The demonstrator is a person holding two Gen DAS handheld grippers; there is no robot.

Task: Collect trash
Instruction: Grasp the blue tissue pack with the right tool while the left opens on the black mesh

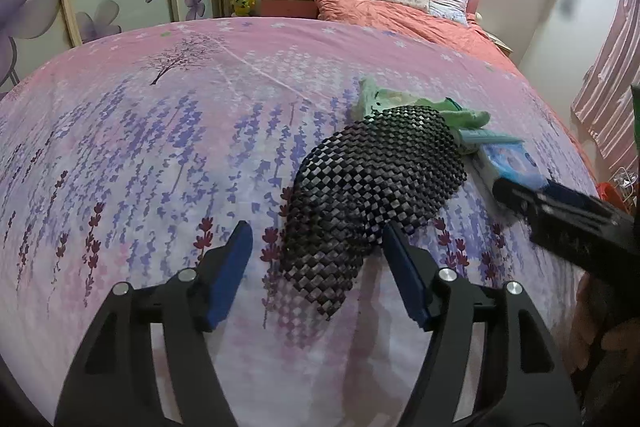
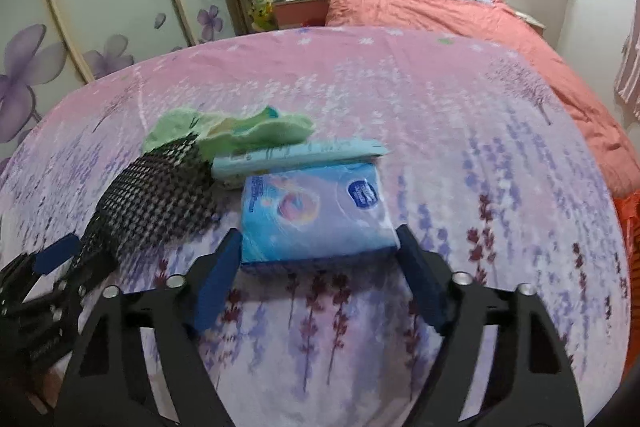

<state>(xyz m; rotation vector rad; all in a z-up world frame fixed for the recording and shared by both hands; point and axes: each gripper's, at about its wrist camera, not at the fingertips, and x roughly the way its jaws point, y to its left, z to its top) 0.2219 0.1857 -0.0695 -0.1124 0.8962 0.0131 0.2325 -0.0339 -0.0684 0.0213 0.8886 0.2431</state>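
Both tongs spread wide over the clutter on the bed.

Left tongs (image 1: 316, 239) gape over the near end of the black mesh mat (image 1: 372, 183), which runs long from close in front of them away toward the right, its far end lying over the green cloth (image 1: 464, 115). Right tongs (image 2: 318, 247) stand wide with the blue tissue pack (image 2: 316, 215) just between their tips, its near short edge facing them, long axis running away. Behind the pack lies a pale blue flat package (image 2: 296, 155), stretched left to right. Plenty of bare lavender bedspread (image 1: 140, 147) to the left; the bed's right edge drops off near the pack, beside the orange quilt (image 2: 480, 19).
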